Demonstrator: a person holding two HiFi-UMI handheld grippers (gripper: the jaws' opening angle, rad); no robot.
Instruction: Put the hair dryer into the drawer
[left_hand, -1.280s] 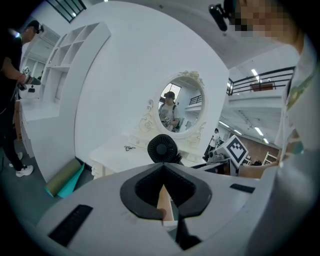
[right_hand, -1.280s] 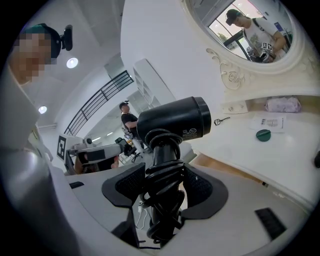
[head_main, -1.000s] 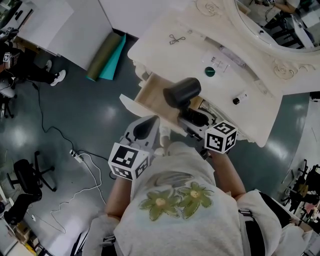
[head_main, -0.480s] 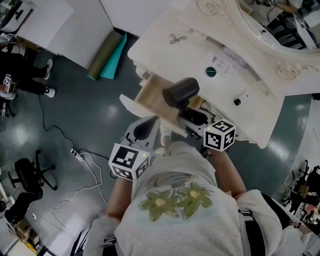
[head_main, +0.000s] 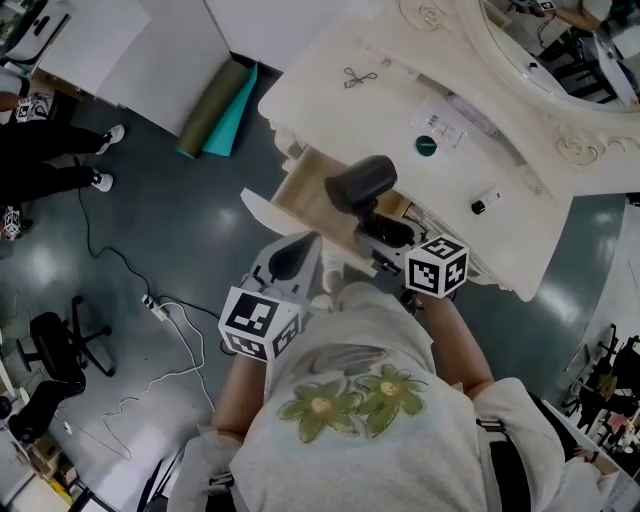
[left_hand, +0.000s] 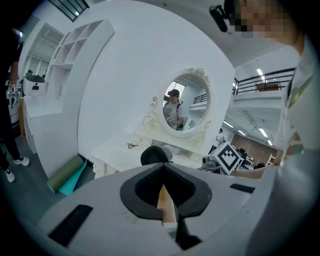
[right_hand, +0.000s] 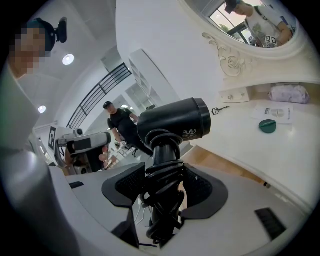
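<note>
The black hair dryer (head_main: 362, 182) stands upright over the open wooden drawer (head_main: 305, 200) of the white dressing table (head_main: 390, 95). My right gripper (head_main: 388, 238) is shut on its handle, which has the cord wound round it. In the right gripper view the dryer (right_hand: 175, 122) rises from between the jaws of the right gripper (right_hand: 165, 187), with the drawer's wooden bottom (right_hand: 225, 162) behind. My left gripper (head_main: 292, 256) sits at the drawer's front. In the left gripper view the left gripper (left_hand: 164, 192) is closed on a thin wooden edge of the drawer (left_hand: 166, 207).
On the tabletop lie a green round lid (head_main: 426, 145), a small black item (head_main: 479, 207), a paper and a scissor-like thing (head_main: 355, 77). An oval mirror (head_main: 560, 50) stands behind. A rolled green mat (head_main: 212, 110) and a white cable (head_main: 170, 320) lie on the floor at left.
Both grippers and the hair dryer have barely moved. A person's legs at the far left of the floor have shifted.
</note>
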